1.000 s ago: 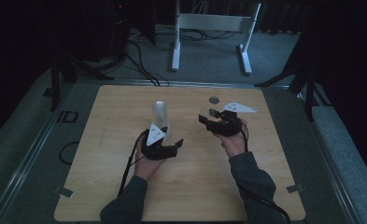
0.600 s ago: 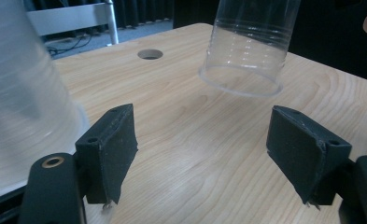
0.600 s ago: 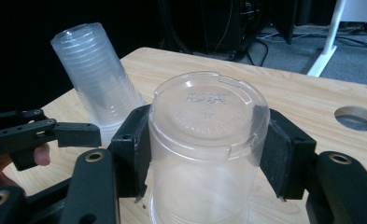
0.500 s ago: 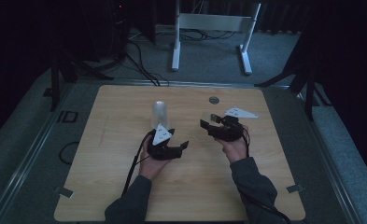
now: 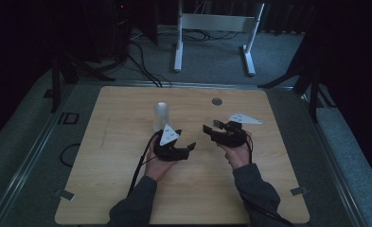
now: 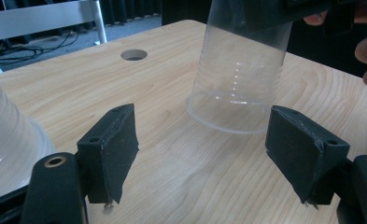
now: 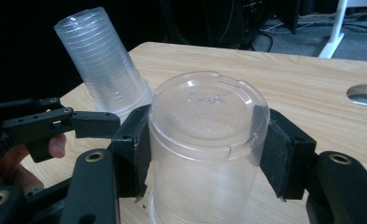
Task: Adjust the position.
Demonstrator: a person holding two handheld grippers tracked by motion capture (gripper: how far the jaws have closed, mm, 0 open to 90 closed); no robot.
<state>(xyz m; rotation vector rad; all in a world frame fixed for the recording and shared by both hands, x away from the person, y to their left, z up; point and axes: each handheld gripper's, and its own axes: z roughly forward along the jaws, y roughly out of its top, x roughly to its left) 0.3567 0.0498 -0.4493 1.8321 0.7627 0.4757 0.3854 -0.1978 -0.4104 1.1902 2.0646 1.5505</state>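
A tall stack of clear plastic cups stands upside down on the wooden table. It also rises at the back left of the right gripper view as the stack. My right gripper is shut on a single upside-down clear cup, one pad on each side of it. In the left gripper view this cup stands rim down on the wood just ahead. My left gripper is open with nothing between its pads; its jaws have just been closing. From above, the left gripper faces the right gripper.
A round hole is cut in the tabletop behind the grippers. A white metal stand and cables lie on the floor beyond the far edge. Bare wood stretches to the front and both sides.
The left gripper has edged a little to the right, away from the stack and toward the right gripper. The right hand has kept its place.
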